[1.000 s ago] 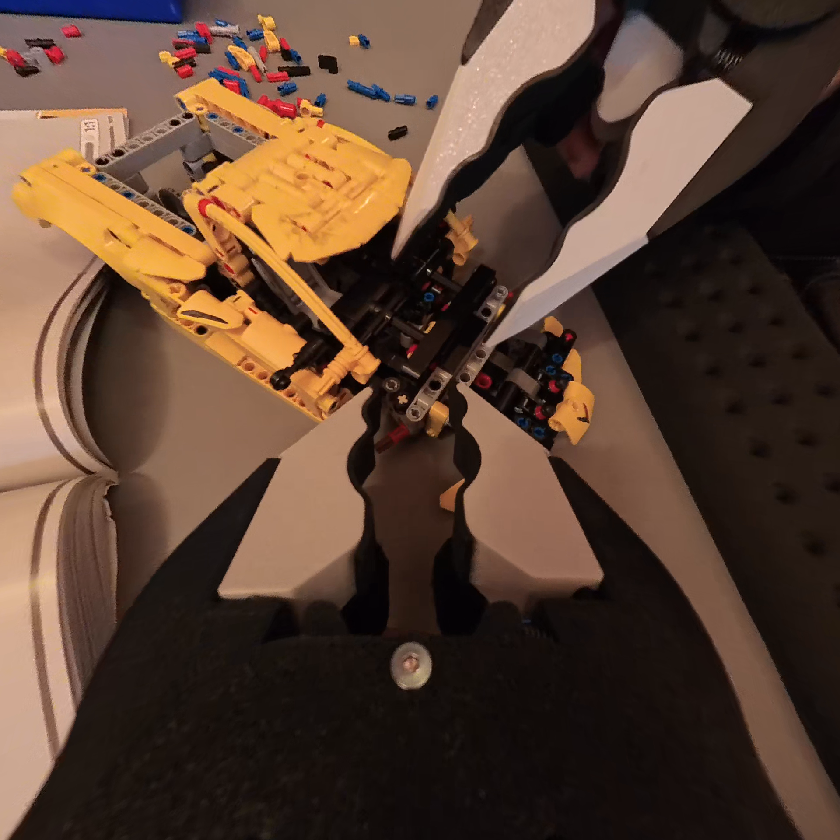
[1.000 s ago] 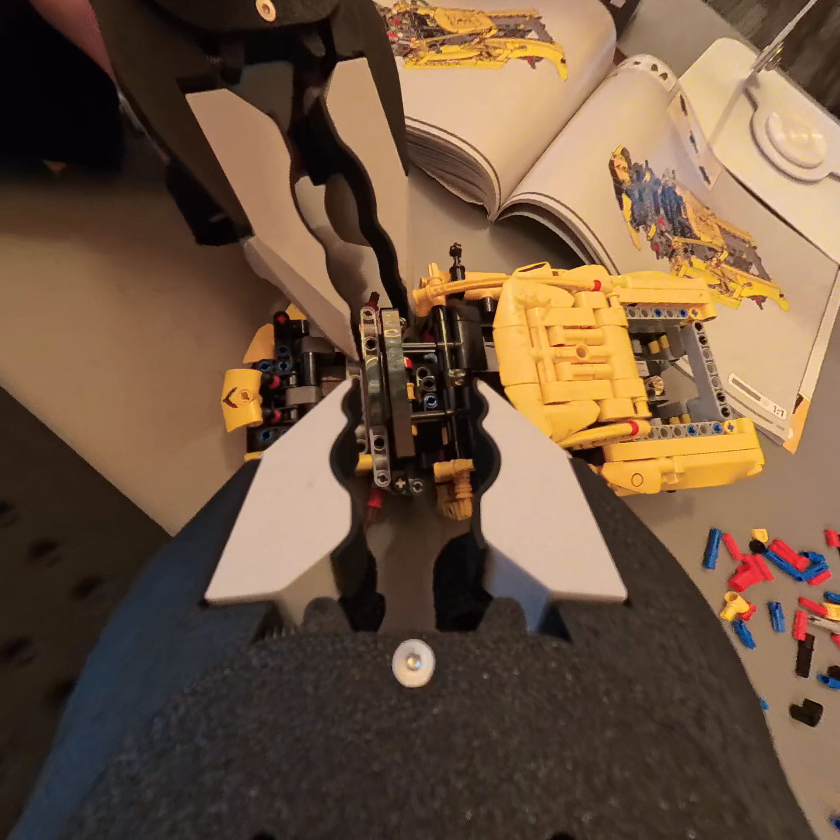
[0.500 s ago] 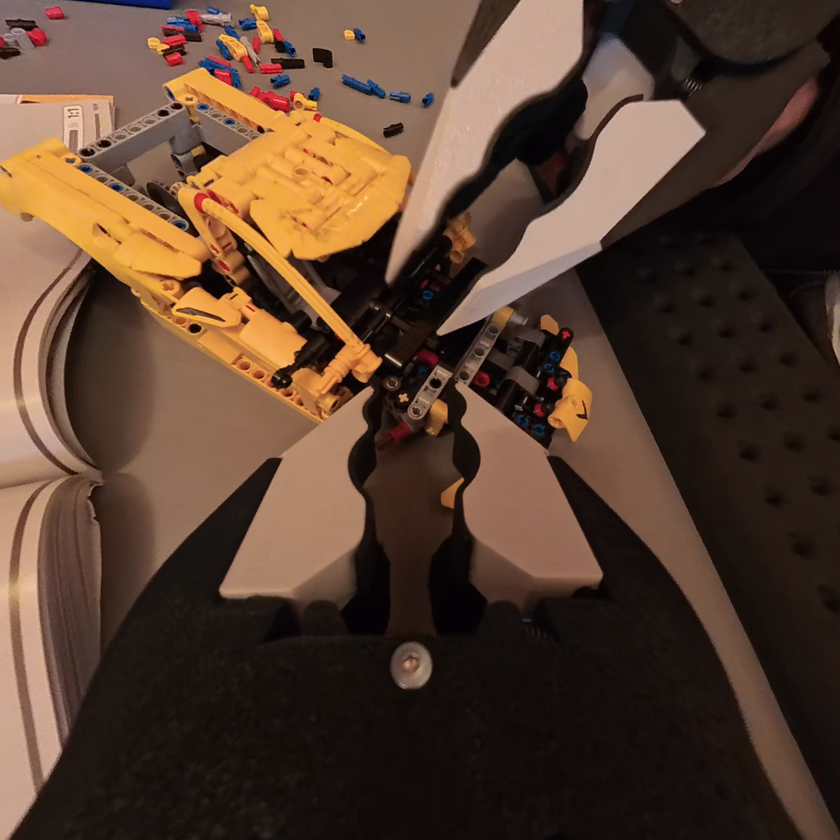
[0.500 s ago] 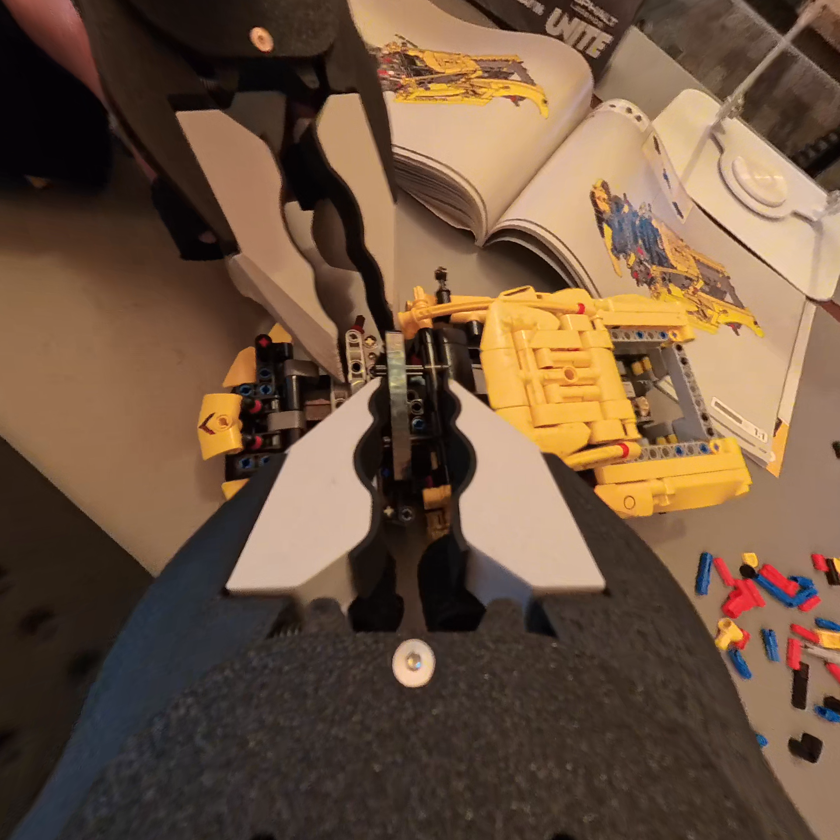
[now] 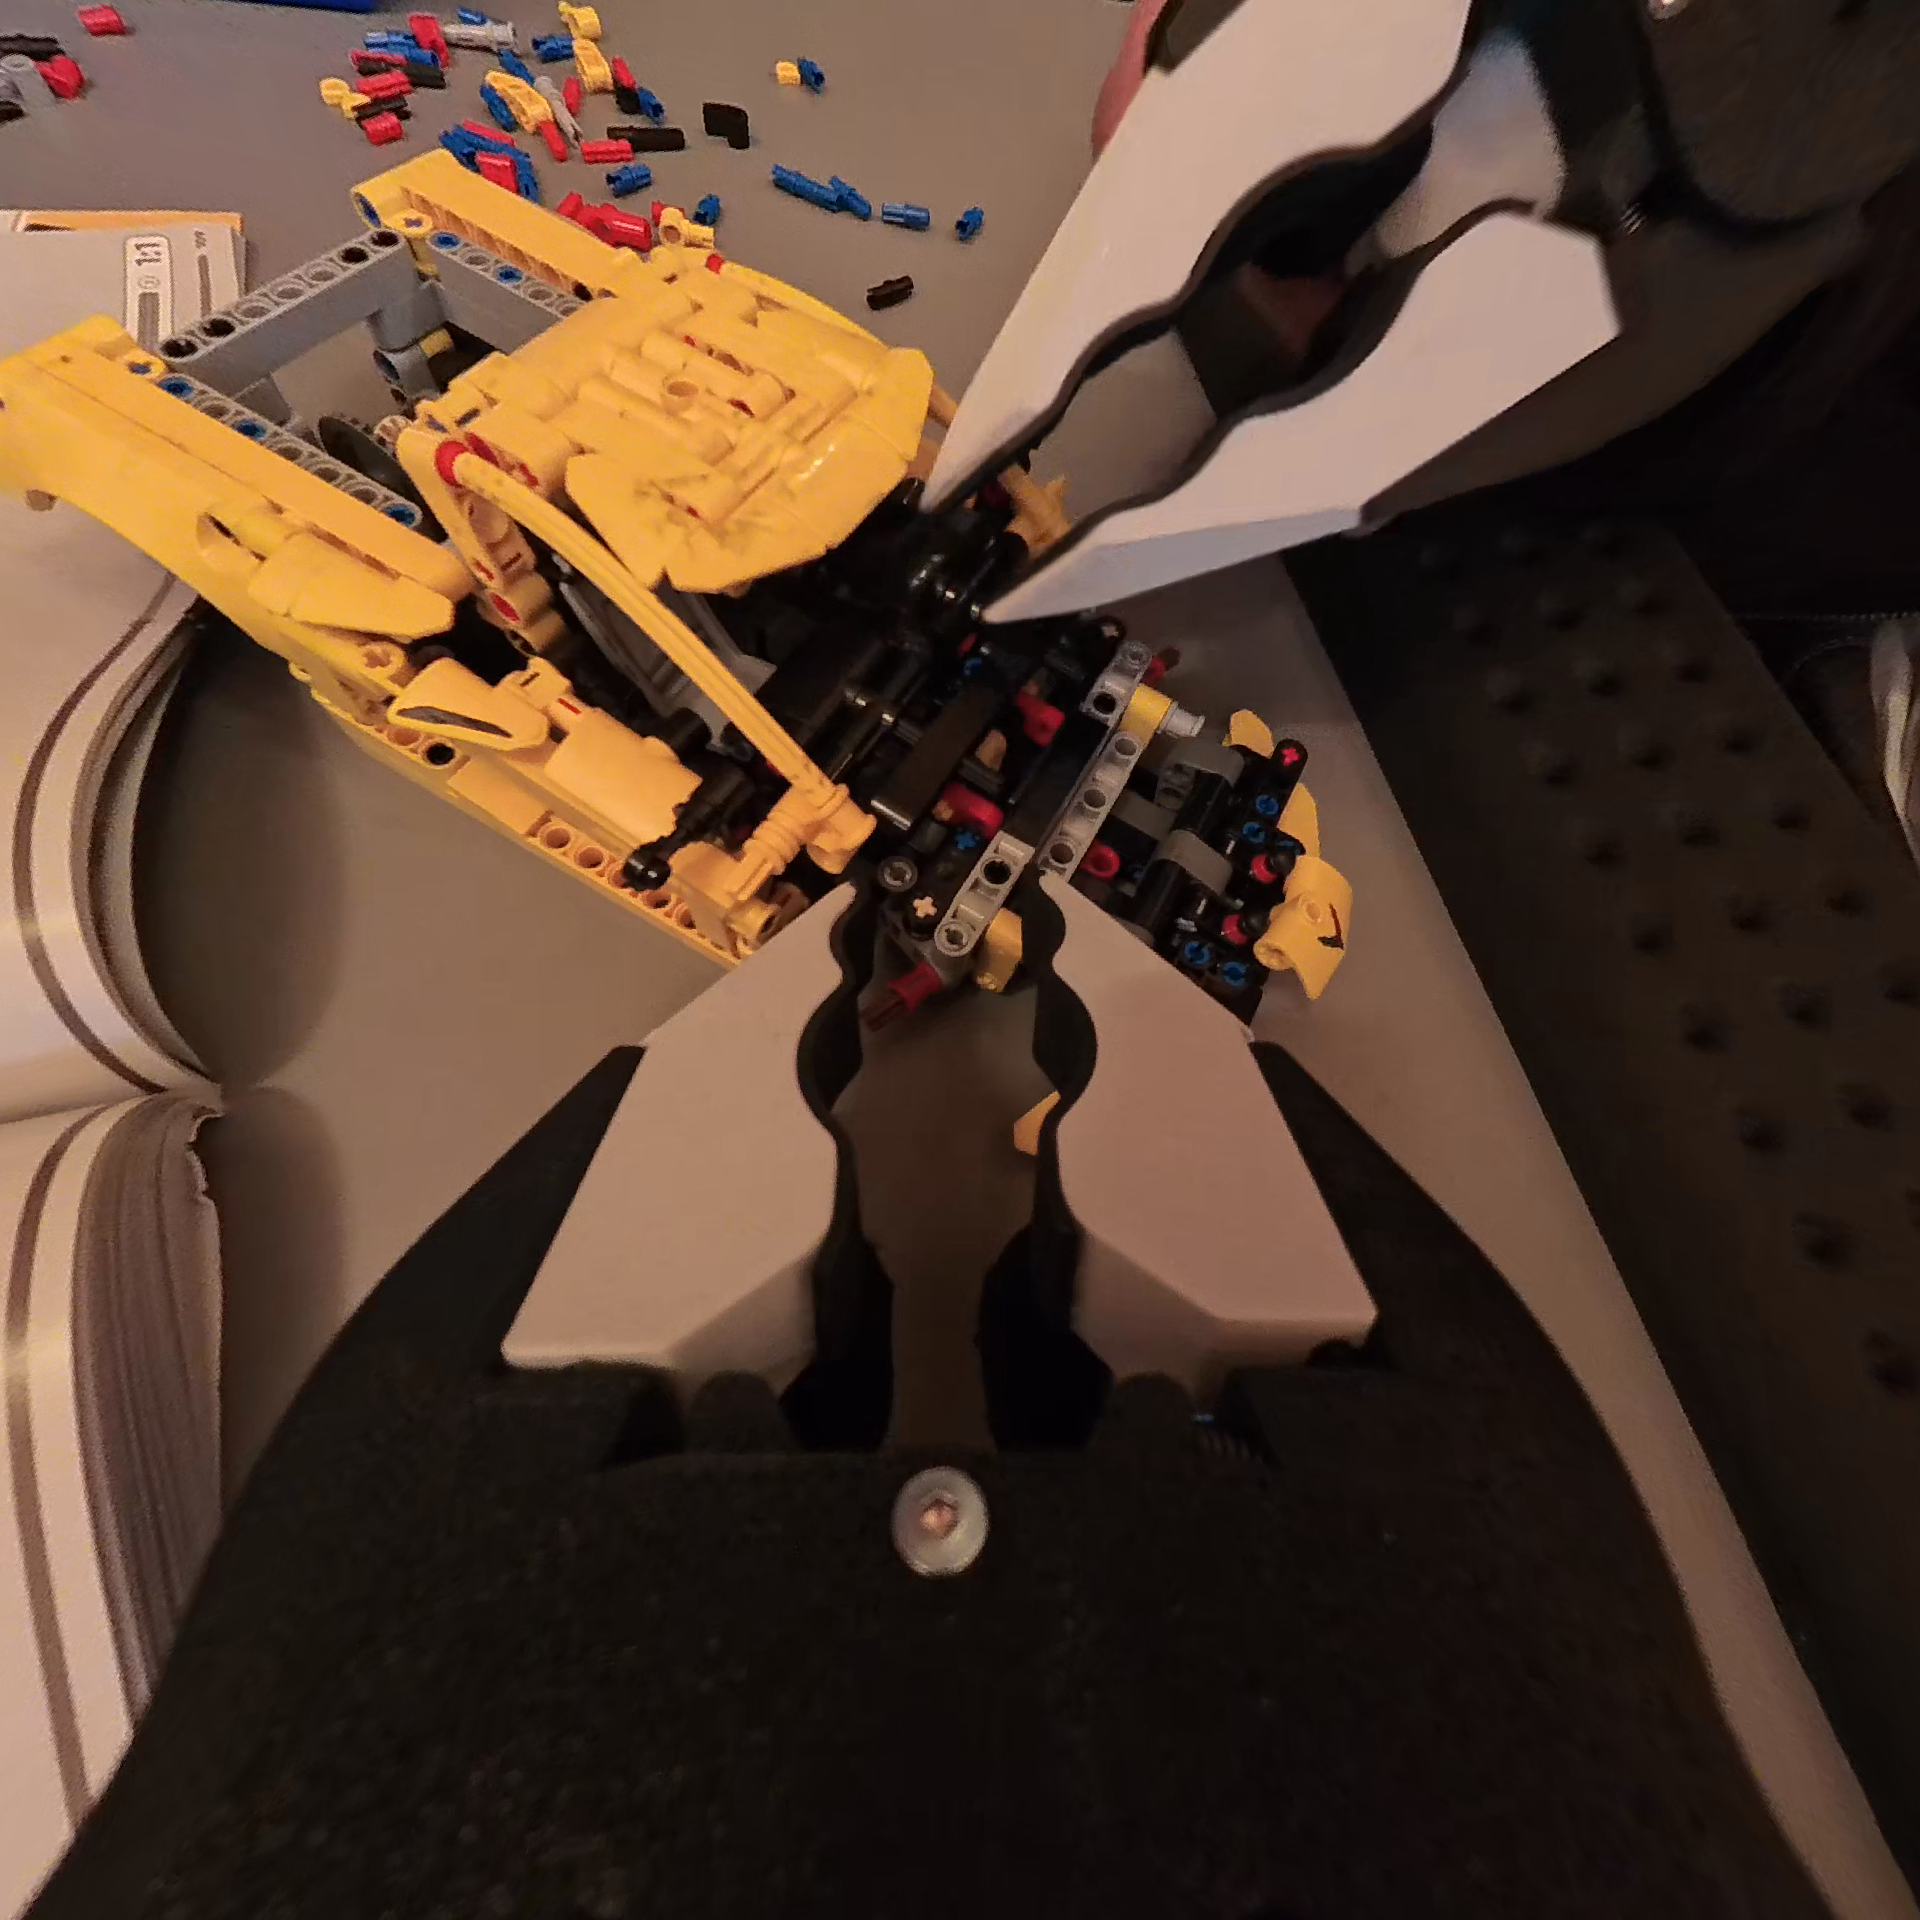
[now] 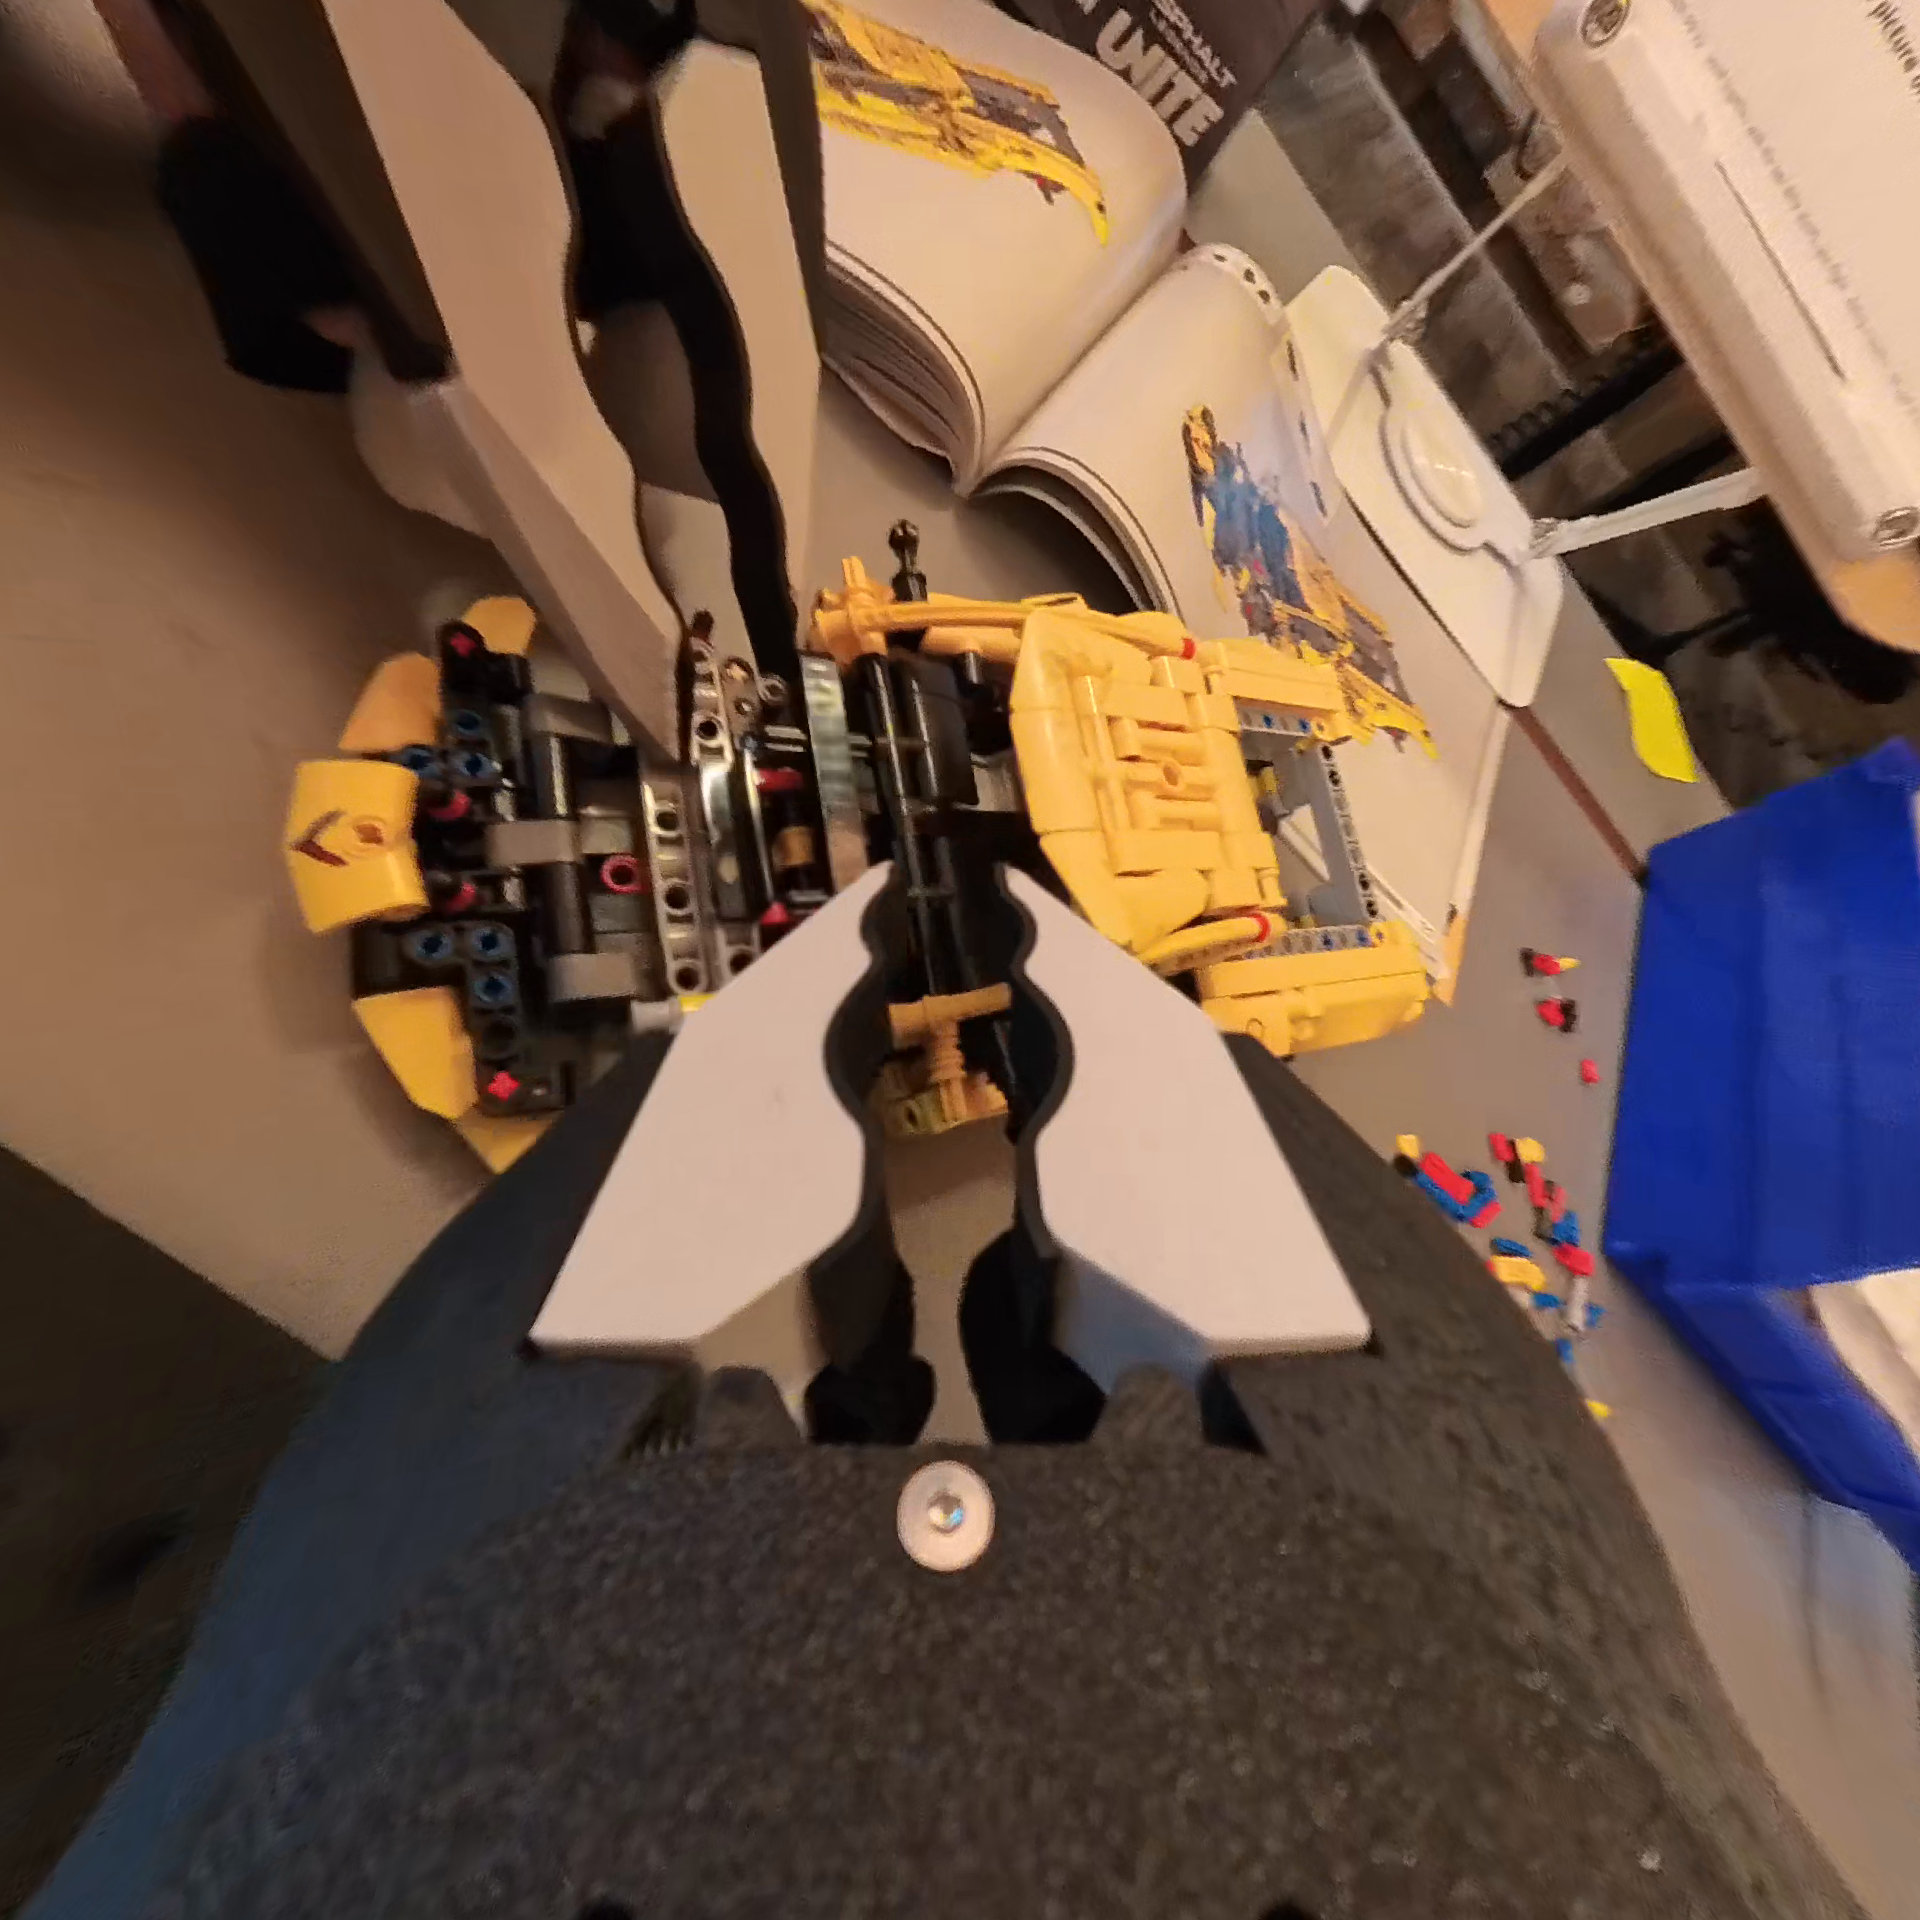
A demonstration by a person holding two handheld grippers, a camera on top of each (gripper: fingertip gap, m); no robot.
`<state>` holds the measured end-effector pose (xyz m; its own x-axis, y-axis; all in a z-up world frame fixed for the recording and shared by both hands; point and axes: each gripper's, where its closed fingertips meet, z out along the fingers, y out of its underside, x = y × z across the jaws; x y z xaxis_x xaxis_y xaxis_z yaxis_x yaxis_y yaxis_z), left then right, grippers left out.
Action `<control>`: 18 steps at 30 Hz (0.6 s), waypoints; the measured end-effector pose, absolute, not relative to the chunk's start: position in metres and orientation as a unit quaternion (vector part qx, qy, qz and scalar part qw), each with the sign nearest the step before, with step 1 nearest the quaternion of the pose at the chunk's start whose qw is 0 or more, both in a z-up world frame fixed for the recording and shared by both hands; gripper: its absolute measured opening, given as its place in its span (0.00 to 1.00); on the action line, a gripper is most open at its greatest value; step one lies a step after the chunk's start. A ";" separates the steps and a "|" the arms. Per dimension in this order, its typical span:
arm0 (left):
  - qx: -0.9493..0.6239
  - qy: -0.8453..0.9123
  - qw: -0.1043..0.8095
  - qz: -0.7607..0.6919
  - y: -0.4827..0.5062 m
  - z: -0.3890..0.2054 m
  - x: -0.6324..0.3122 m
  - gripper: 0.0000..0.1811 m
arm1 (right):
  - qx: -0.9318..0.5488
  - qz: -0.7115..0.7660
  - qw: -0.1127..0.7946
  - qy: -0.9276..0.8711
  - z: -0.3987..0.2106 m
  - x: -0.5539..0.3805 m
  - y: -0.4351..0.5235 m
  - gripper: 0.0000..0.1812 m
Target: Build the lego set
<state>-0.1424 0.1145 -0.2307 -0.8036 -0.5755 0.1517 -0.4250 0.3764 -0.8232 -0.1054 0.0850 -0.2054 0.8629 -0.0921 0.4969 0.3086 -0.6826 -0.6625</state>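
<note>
models: we count one yellow lego model [image 5: 665,499]
tools: two, left tool [image 5: 940,914], right tool [image 6: 940,883]
books: one open instruction book [image 6: 1039,343]
bins: one blue bin [image 6: 1787,1039]
loose pieces [image 5: 540,94]: too many to count

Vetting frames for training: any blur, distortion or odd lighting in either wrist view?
Left wrist view: sharp, warm dim light, fisheye bend at the edges; the lego model is crisp and the left gripper throws shadow under itself. Right wrist view: motion blur, worst on the blue bin and loose pieces; the right gripper stays sharp, the model softer.
</note>
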 end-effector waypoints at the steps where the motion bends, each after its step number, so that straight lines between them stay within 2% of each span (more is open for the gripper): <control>1: -0.303 0.826 0.081 -0.469 0.114 -0.231 -0.142 0.16 | -0.877 -0.264 0.397 -0.065 -0.205 -0.105 0.086 0.07; 4: -0.303 0.826 0.081 -0.469 0.114 -0.231 -0.142 0.15 | -0.879 -0.258 0.396 -0.061 -0.205 -0.109 0.084 0.06; 8: -0.303 0.826 0.080 -0.469 0.114 -0.231 -0.142 0.15 | -0.897 -0.209 0.385 -0.060 -0.209 -0.118 0.072 0.14; 18: -0.302 0.826 0.080 -0.469 0.114 -0.231 -0.142 0.15 | -0.898 -0.213 0.382 -0.055 -0.210 -0.117 0.074 0.08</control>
<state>-0.1423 0.1142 -0.2308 -0.8042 -0.5749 0.1512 -0.4246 0.3775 -0.8229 -0.1171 0.0743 -0.2101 0.9034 -0.0646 0.4239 0.2603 -0.7029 -0.6620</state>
